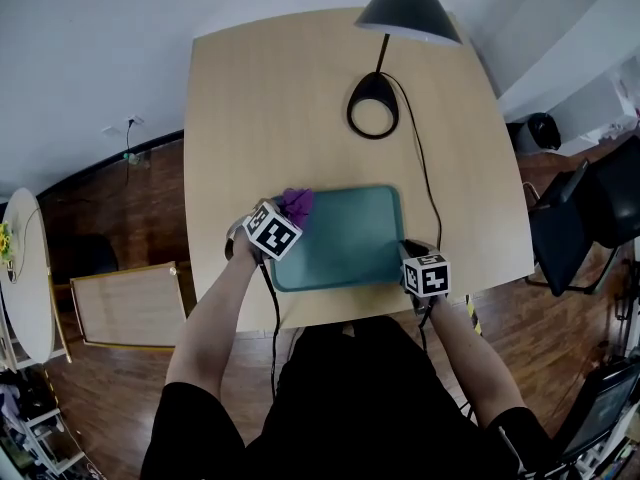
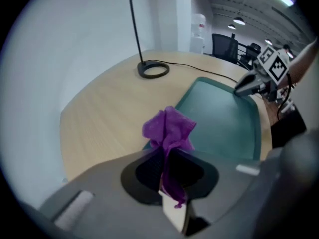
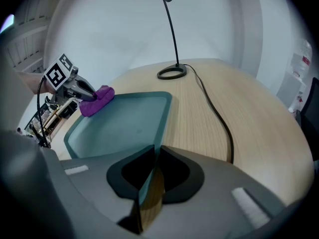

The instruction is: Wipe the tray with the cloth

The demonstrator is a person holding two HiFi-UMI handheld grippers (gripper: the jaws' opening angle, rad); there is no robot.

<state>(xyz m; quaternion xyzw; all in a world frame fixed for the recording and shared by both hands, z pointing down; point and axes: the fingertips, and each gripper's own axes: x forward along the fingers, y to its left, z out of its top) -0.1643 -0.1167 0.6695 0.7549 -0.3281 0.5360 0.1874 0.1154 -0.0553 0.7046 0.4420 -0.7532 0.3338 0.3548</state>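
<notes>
The cloth [image 2: 168, 131], a bunched purple rag, is gripped by the left gripper [image 2: 169, 185]. The jaws are clenched on its lower folds, and the rest is puffed out just ahead of the fingertips. From the head view, the cloth is seen just beyond this gripper, over the far left corner of the tray [image 1: 350, 238]. Whether it is pressed onto the surface cannot be told.

The teal tray is spread out ahead of the left gripper and to its right, lying flat on the wooden table [image 1: 260, 98].

The right gripper [image 3: 149, 178] is placed at the tray's near right corner. Its jaws are brought together on the tray's rim, and a thin strip of teal edge is caught between the pads. From this gripper, the tray is seen stretching forward and to the left, with the cloth and the other gripper at its far end.

A desk lamp [image 1: 408, 8] is set well beyond both grippers, its ring-shaped base [image 1: 372, 108] resting on the table past the tray's far edge. Its black cord [image 1: 425, 178] is laid across the table from the base, ahead of the right gripper and just to its right, passing beside the tray's right side.

Each gripper is held in one of the person's hands, with the forearms reaching in from the table's near edge.
</notes>
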